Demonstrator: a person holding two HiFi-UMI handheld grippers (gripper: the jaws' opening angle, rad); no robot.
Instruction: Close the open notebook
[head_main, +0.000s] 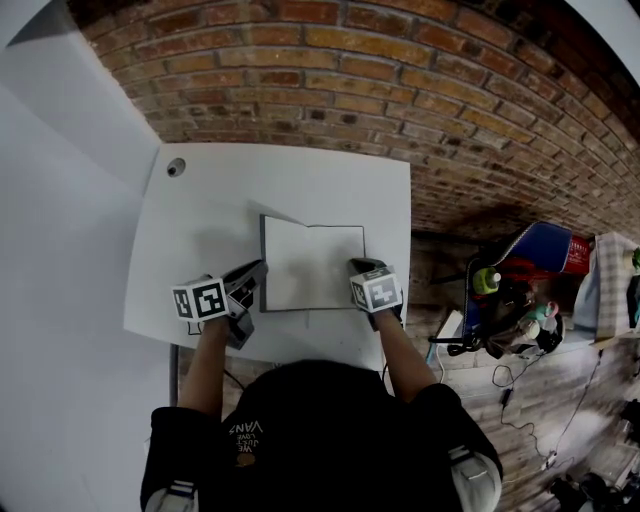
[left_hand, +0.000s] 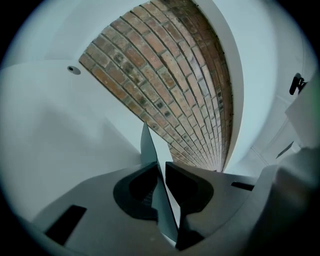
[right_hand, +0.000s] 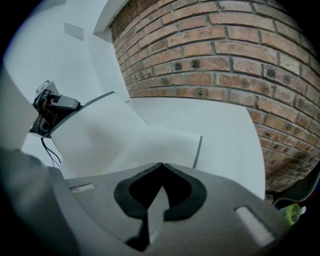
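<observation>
A notebook (head_main: 318, 262) with blank white pages lies open on the white table (head_main: 200, 230). Its left cover (head_main: 263, 255) is lifted off the table, and in the left gripper view it appears as a thin grey sheet (left_hand: 149, 150) standing edge-on. My left gripper (head_main: 257, 270) is shut on that cover at its lower left corner (left_hand: 161, 169). At the notebook's lower right corner, my right gripper (head_main: 363, 266) has its jaw tips together (right_hand: 160, 165) over the right page (right_hand: 130, 140). I cannot tell whether it pinches a page.
A brick wall (head_main: 400, 70) runs behind the table. A round cable hole (head_main: 176, 167) sits at the table's far left corner. Right of the table's edge, on the wooden floor, are a blue and red bag (head_main: 545, 250), a green bottle (head_main: 486, 281) and cables.
</observation>
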